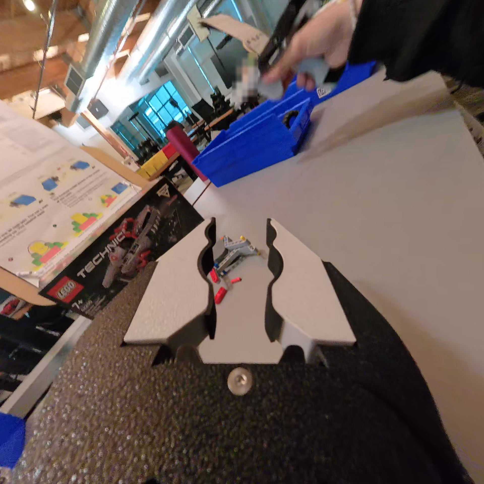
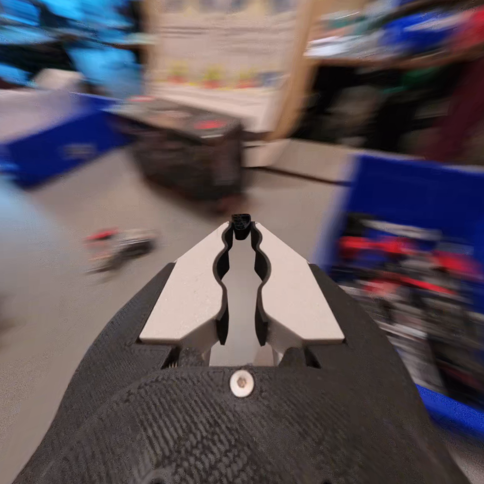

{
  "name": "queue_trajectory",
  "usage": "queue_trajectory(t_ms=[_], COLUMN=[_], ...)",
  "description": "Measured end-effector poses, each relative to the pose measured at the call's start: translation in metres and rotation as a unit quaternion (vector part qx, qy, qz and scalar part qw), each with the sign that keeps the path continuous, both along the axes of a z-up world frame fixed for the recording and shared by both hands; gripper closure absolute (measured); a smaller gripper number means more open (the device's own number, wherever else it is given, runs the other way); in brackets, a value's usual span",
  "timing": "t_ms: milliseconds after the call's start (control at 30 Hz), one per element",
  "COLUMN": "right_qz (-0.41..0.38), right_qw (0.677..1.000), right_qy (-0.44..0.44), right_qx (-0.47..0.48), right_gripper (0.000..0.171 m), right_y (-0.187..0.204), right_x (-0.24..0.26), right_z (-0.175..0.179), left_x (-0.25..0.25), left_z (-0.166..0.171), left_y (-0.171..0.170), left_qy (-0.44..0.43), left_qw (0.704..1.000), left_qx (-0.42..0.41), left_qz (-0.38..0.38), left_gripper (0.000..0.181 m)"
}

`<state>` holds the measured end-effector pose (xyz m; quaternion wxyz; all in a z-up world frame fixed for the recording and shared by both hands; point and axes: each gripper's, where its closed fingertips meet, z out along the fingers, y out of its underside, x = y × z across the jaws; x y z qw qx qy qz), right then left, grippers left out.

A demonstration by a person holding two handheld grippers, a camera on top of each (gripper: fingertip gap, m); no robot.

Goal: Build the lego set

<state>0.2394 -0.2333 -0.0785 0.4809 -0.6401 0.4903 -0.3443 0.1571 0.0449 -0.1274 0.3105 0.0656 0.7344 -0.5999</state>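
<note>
In the left wrist view my left gripper (image 1: 241,225) is open and holds nothing. Beyond its fingertips a small grey lego assembly (image 1: 233,252) with red, blue and yellow pins stands on the pale table (image 1: 366,209), with loose red pieces (image 1: 220,294) beside it. In the right wrist view my right gripper (image 2: 241,224) is shut on a small black lego piece (image 2: 241,226) pinched at the fingertips. That view is heavily blurred; the grey and red assembly (image 2: 117,248) shows low on the left.
The black lego box (image 1: 117,251) lies left, with an instruction sheet (image 1: 47,204) behind it. A blue bin (image 1: 256,146) sits at the back, a person's hand (image 1: 314,52) with the other gripper over it. A blue bin of parts (image 2: 419,262) is right. Spacing between my two grippers at the tips: around 30 cm.
</note>
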Motion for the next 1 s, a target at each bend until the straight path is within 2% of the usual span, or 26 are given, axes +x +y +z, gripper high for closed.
queue_trajectory(t_ms=[67, 167, 200, 267, 300, 467, 533, 567, 667, 733, 800, 900, 1000], right_qz=[-0.153, -0.217, -0.223, -0.221, -0.215, -0.247, -0.229, -0.201, 0.014, 0.144, 0.222, 0.271, 0.257], right_qw=[0.984, 0.962, 0.959, 0.959, 0.962, 0.956, 0.955, 0.959, 0.986, 0.982, 0.971, 0.956, 0.954], right_qy=[0.002, 0.086, 0.099, 0.106, 0.104, 0.075, 0.049, 0.034, -0.001, -0.035, -0.029, 0.036, 0.024], right_qx=[-0.094, -0.138, -0.144, -0.143, -0.134, -0.144, -0.183, -0.197, -0.169, -0.114, -0.084, -0.103, -0.151], right_gripper=[0.159, 0.159, 0.153, 0.110, 0.101, 0.096, 0.093, 0.095, 0.109, 0.125, 0.129, 0.124, 0.123], right_y=[-0.100, -0.179, -0.192, -0.203, -0.202, -0.197, -0.168, -0.141, -0.002, 0.091, 0.157, 0.213, 0.233], right_x=[0.010, 0.025, 0.030, 0.037, 0.038, 0.012, -0.001, -0.005, -0.012, -0.024, -0.033, -0.032, -0.020], right_z=[0.010, -0.021, -0.031, -0.043, -0.045, -0.023, -0.005, 0.001, -0.007, -0.018, -0.041, -0.092, -0.112], left_x=[0.006, 0.017, 0.020, 0.024, 0.026, 0.041, 0.052, 0.060, 0.083, 0.093, 0.099, 0.112, 0.101], left_z=[-0.014, -0.040, -0.048, -0.061, -0.064, -0.066, -0.066, -0.066, -0.071, -0.077, -0.083, -0.086, -0.082], left_y=[-0.001, -0.002, -0.002, 0.000, 0.001, 0.006, 0.009, 0.011, 0.013, 0.008, 0.003, 0.008, -0.003], left_qy=[0.034, 0.085, 0.099, 0.122, 0.131, 0.188, 0.208, 0.217, 0.260, 0.294, 0.313, 0.294, 0.290], left_qw=[0.999, 0.992, 0.988, 0.981, 0.979, 0.969, 0.963, 0.959, 0.942, 0.931, 0.925, 0.924, 0.934], left_qx=[0.027, 0.084, 0.104, 0.131, 0.135, 0.114, 0.111, 0.112, 0.118, 0.122, 0.134, 0.167, 0.177], left_qz=[0.009, 0.045, 0.055, 0.076, 0.082, 0.113, 0.130, 0.142, 0.178, 0.179, 0.171, 0.178, 0.109], left_gripper=[0.149, 0.150, 0.150, 0.151, 0.152, 0.155, 0.155, 0.155, 0.155, 0.154, 0.154, 0.155, 0.155])
